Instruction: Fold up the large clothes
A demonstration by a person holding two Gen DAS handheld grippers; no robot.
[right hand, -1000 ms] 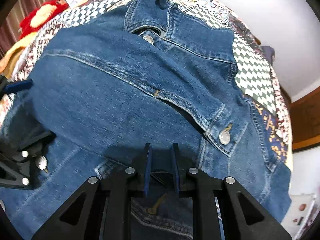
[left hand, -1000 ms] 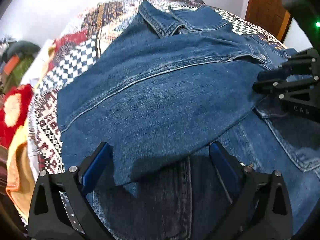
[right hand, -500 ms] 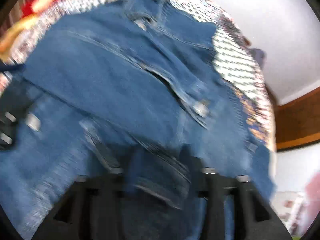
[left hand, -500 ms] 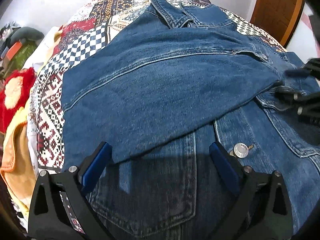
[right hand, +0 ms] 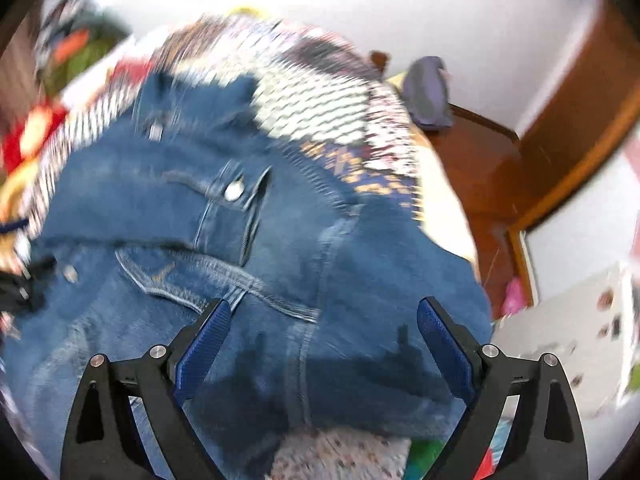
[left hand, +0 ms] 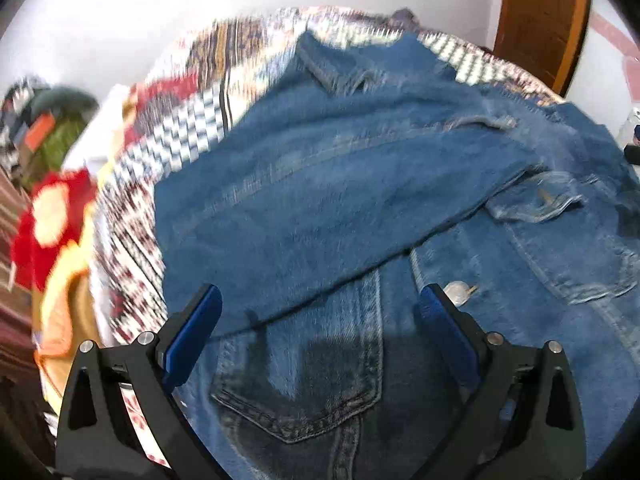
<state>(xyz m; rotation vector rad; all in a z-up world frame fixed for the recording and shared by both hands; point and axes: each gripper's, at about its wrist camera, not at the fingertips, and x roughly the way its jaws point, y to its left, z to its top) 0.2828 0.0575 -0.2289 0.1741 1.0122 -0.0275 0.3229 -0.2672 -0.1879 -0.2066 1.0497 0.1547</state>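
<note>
Right gripper [right hand: 320, 336] has let go since a second ago: its blue pads were pinched together on the denim then, now they stand wide apart with nothing between them, hovering over the denim jacket [left hand: 360, 208]. Left gripper [left hand: 320, 328] was already spread wide and stays that way, holding nothing; its view has pulled back, so more of the jacket front and a chest pocket [left hand: 296, 392] show at 6 o'clock. Both views are motion-blurred.

Jacket lies spread on the patterned quilt [left hand: 192, 132], collar [left hand: 332, 64] at 12 o'clock in the left view. One sleeve [left hand: 320, 184] is folded across the front, running from 9 o'clock toward 3 o'clock, cuff end near the pocket flap [left hand: 536, 204] at 3 o'clock. A metal button [left hand: 460, 292] sits just beside the left gripper's right finger.

Right view: jacket fills the centre and 9 o'clock, cuff button [right hand: 234, 190] at about 10 o'clock, quilt [right hand: 320, 112] at 12 o'clock. Wooden bed frame [right hand: 480, 168] at 2 o'clock. Red and yellow blanket [left hand: 48, 224] at 9 o'clock in the left view, off the quilt edge.
</note>
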